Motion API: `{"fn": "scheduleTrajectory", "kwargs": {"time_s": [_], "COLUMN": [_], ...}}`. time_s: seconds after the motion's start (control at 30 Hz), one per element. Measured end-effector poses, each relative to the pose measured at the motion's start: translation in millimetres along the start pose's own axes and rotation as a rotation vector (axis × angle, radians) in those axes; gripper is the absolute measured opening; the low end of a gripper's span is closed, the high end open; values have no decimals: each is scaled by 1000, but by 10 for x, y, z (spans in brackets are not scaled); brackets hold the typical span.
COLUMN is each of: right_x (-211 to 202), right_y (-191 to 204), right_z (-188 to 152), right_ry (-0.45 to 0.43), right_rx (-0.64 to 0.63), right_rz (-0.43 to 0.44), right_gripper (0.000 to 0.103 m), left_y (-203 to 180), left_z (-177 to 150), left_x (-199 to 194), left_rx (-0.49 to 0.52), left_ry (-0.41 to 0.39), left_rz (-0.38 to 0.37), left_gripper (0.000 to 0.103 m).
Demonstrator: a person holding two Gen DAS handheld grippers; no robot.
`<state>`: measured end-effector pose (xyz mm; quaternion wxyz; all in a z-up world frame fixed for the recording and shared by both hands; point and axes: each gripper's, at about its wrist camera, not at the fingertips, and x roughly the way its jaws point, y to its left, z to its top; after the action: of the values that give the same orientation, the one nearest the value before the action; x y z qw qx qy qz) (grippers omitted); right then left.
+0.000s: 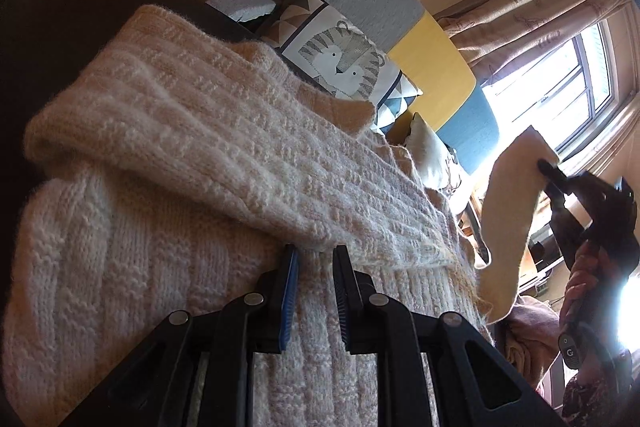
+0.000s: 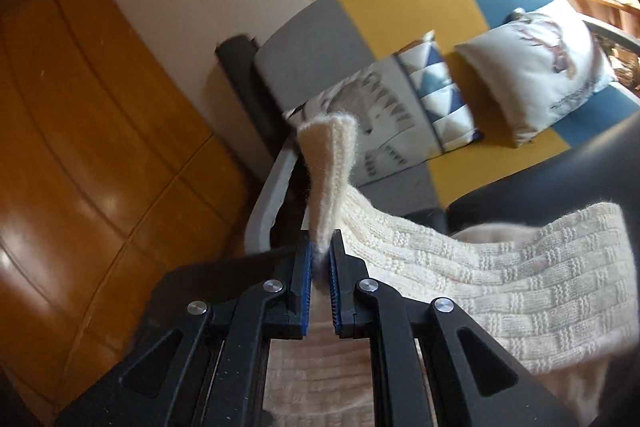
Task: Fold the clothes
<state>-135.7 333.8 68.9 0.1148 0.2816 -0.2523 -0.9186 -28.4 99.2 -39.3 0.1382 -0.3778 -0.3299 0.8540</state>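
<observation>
A cream knitted sweater (image 1: 168,163) lies spread on a dark surface, one sleeve folded across the body. My left gripper (image 1: 314,255) rests low over the sweater's body, jaws slightly apart with nothing between them. My right gripper (image 2: 320,255) is shut on the cuff of the other sleeve (image 2: 328,163), which sticks up beyond the fingertips while the rest of the sleeve (image 2: 500,267) trails down to the right. In the left wrist view the right gripper (image 1: 546,167) shows at the right, holding that sleeve (image 1: 508,211) raised in the air.
A grey, yellow and blue sofa (image 2: 400,7) with a tiger cushion (image 1: 340,59) and patterned cushions (image 2: 436,95) stands behind. A wooden wardrobe (image 2: 80,147) is at the left. A bright window (image 1: 560,83) with curtains is at the right. A dark chair edge (image 2: 540,179) is nearby.
</observation>
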Motion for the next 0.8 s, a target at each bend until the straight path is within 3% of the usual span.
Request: {"fn": "scheduleTrajectory", "kwargs": {"time_s": [0.13,0.27,0.4,0.43,0.57,0.67,0.8], "right_x": [564,804,279,126,-268,-423,-486], "right_y": [261,198,-76,-165,-536,-832,-1333], "right_z": [-531,-880,-881,-879,-940,-975,-1048], "right_ry": [225,398,242,203,131,99,56], "right_rx": [-74,-114,-70,-63,-69,-60,181], "right_rz": [64,89,145,125,-65,-176,-105], "right_gripper": [9,19,22,22,21,15,15], "left_y": [39,57,54,57,67,31,-57], "left_z": [-3,-3,-1,5,22,72,199], "left_x": [24,39,49,52,52,44,34], "left_rx": [-14,-23,-23,-24,-31,-61,-133], "left_ry": [-6,-8,-8,-8,-7,17,7], "left_rz": [-28,-39,-40,-41,-44,-19,-37], "left_gripper": [17,16,16,16,16,16,17]}}
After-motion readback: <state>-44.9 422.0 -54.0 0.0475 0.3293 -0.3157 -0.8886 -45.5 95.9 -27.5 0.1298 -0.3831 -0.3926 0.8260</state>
